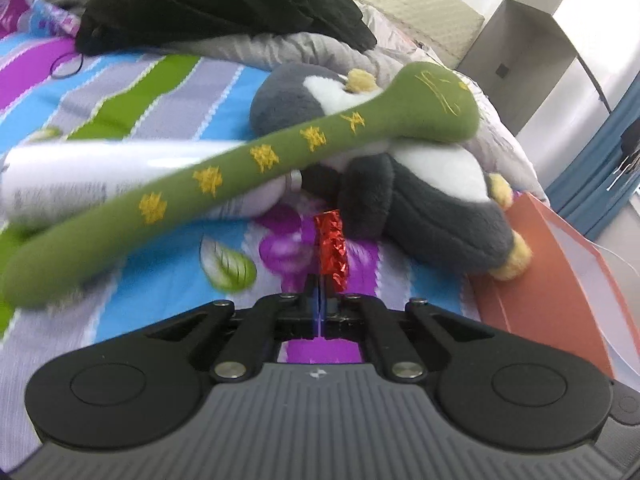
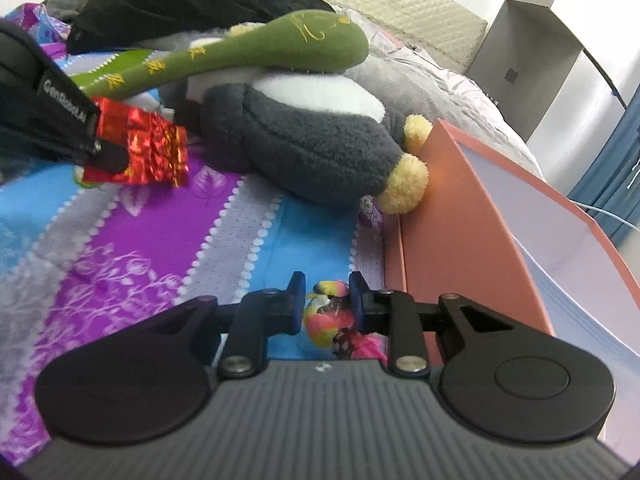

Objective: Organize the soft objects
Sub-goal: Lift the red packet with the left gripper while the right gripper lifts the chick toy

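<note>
Nearest the lens in the left wrist view, the left gripper [image 1: 320, 280] had its jaws drawn together on a red foil packet [image 1: 331, 249], which stood edge-on and upright between the fingertips. From the right wrist view the same left gripper [image 2: 105, 151] entered at the left edge, angled downward, with the packet [image 2: 145, 151] projecting from its tips clear of the bedsheet [image 2: 132, 240]. Right gripper [image 2: 327, 302] pointed down at the striped, multicoloured sheet, its jaws partly closed on a small multicoloured soft object [image 2: 329, 312] between the blue-lined fingers [image 2: 297, 300]; whether it was lifted off the sheet could not be told. Beyond the packet lay a grey and white plush penguin [image 1: 404, 168] on its side, with a long green plush toy [image 1: 256, 160] resting across it and a white cylindrical bottle [image 1: 80, 176] behind the green toy. An orange box [image 2: 472, 208] with a pale interior stood at the right, touching the penguin's yellow foot [image 2: 404, 184]. Black clothing [image 1: 208, 4] was heaped at the far side of the bed.
</note>
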